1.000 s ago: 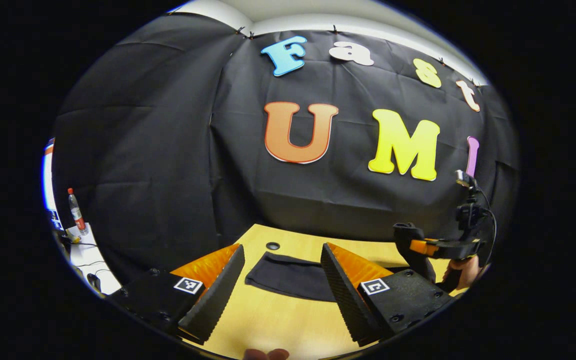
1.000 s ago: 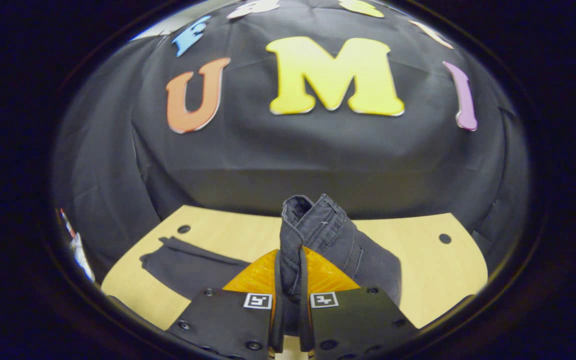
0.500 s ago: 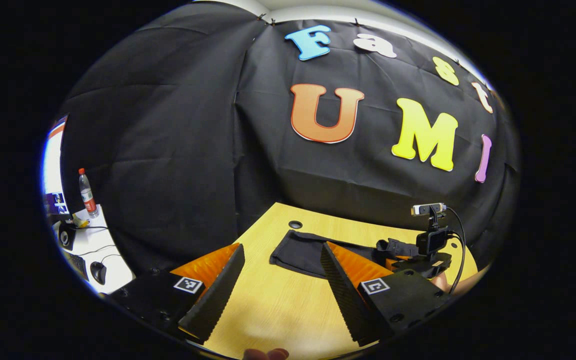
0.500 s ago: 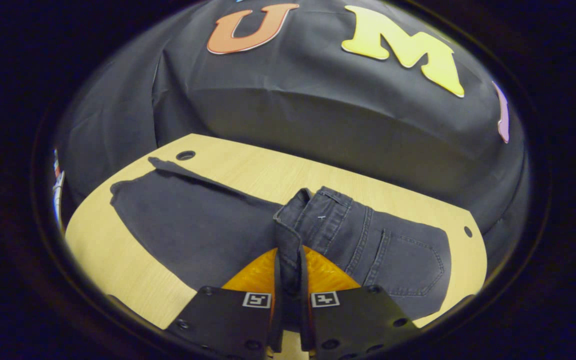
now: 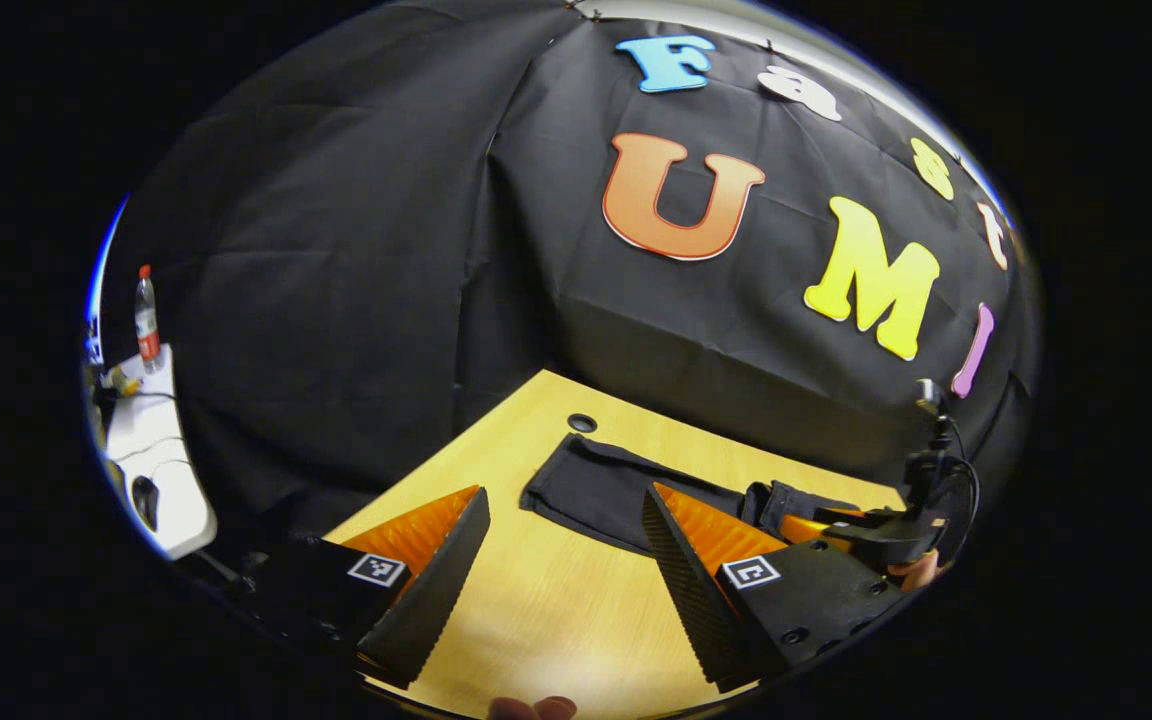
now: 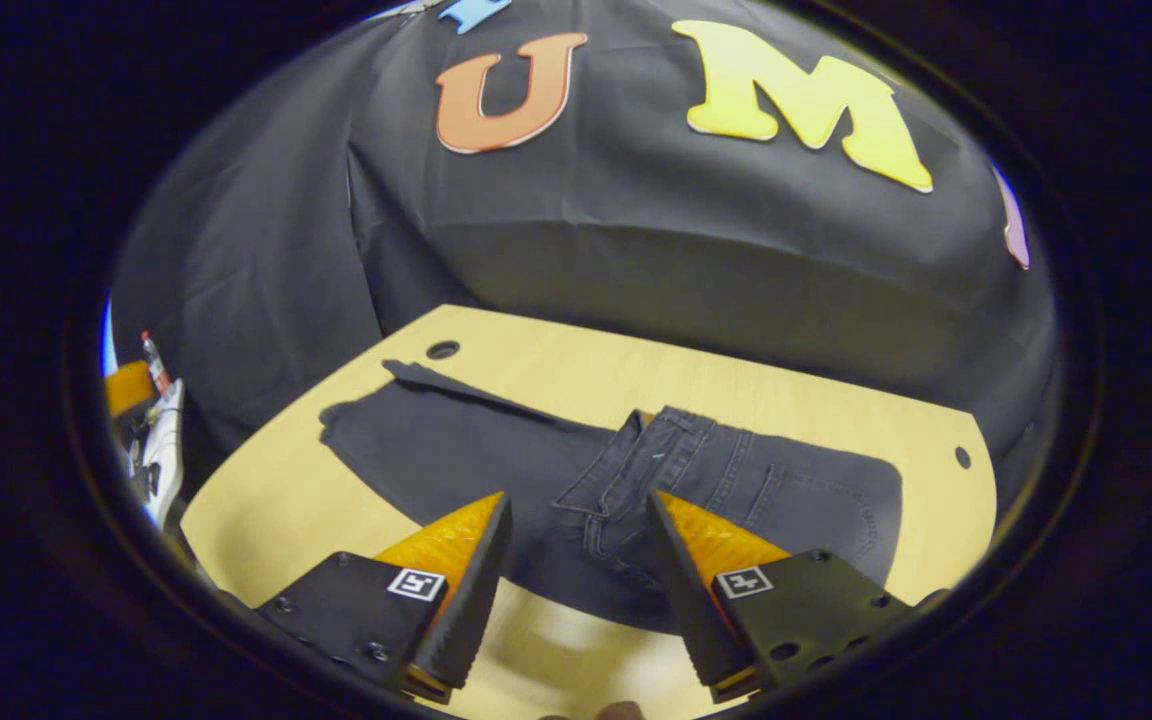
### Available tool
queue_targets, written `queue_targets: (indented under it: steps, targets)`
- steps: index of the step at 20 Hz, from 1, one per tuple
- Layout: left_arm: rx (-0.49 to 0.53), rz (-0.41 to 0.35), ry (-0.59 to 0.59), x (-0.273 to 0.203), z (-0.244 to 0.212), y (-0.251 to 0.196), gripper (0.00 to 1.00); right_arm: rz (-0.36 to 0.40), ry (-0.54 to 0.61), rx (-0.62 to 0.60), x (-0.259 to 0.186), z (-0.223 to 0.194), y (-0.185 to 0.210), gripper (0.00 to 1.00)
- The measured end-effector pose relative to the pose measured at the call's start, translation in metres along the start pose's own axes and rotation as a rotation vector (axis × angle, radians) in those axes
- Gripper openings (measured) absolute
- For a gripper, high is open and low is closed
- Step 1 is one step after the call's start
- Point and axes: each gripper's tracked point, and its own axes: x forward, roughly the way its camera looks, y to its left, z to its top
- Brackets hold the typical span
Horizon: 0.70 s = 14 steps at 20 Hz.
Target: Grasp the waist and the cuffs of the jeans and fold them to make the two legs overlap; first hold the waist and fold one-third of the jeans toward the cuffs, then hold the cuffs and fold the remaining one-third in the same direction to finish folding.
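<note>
So the jeans (image 6: 636, 490) are lying flat on the wooden table (image 6: 266, 510), waist end folded over onto the legs. My right gripper (image 6: 576, 560) sits just above the waistband, fingers spread wide, nothing in them. Left gripper (image 5: 561, 560) is wide too, over bare table near the cuffs (image 5: 586, 485).

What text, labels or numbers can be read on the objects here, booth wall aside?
Clear plastic bottle with red label: too small to read.
Square black-and-white markers on left gripper and right gripper: coded patterns, no words.
Dark grey denim jeans: no legible text.
</note>
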Motion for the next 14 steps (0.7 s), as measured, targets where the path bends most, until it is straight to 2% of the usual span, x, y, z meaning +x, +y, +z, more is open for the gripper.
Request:
queue_targets:
  steps: [1, 2, 3, 4, 5, 6, 7, 10, 14]
  targets:
    - [-0.043, -0.015, 0.025, 0.01, -0.008, 0.001, 0.99, 0.014, -0.011, 0.003, -0.014, 0.008, -0.002, 0.85]
    - [-0.093, -0.035, 0.047, 0.021, -0.015, 0.001, 0.99, 0.024, -0.018, 0.003, -0.029, 0.015, -0.005, 0.83]
    - [-0.147, -0.053, 0.07, 0.034, -0.022, 0.001, 0.99, 0.031, -0.023, 0.007, -0.044, 0.022, -0.009, 0.89]
    - [-0.211, -0.062, 0.095, 0.048, -0.029, 0.005, 0.99, 0.039, -0.031, 0.012, -0.058, 0.029, -0.012, 0.89]
    - [-0.295, -0.075, 0.123, 0.06, -0.037, 0.006, 0.99, 0.037, -0.038, 0.014, -0.072, 0.036, -0.018, 0.89]
    - [-0.395, -0.087, 0.151, 0.073, -0.043, 0.008, 0.99, 0.03, -0.044, 0.016, -0.086, 0.041, -0.027, 0.96]
    - [-0.505, -0.083, 0.175, 0.085, -0.05, 0.011, 1.0, 0.018, -0.044, 0.013, -0.098, 0.044, -0.036, 0.93]
    - [-0.741, -0.049, 0.19, 0.12, -0.066, 0.032, 0.99, -0.049, -0.014, 0.08, -0.133, 0.038, -0.079, 0.94]
    - [-0.913, -0.023, 0.229, 0.149, -0.075, 0.036, 0.99, -0.194, 0.009, 0.184, -0.164, 0.018, -0.147, 0.94]
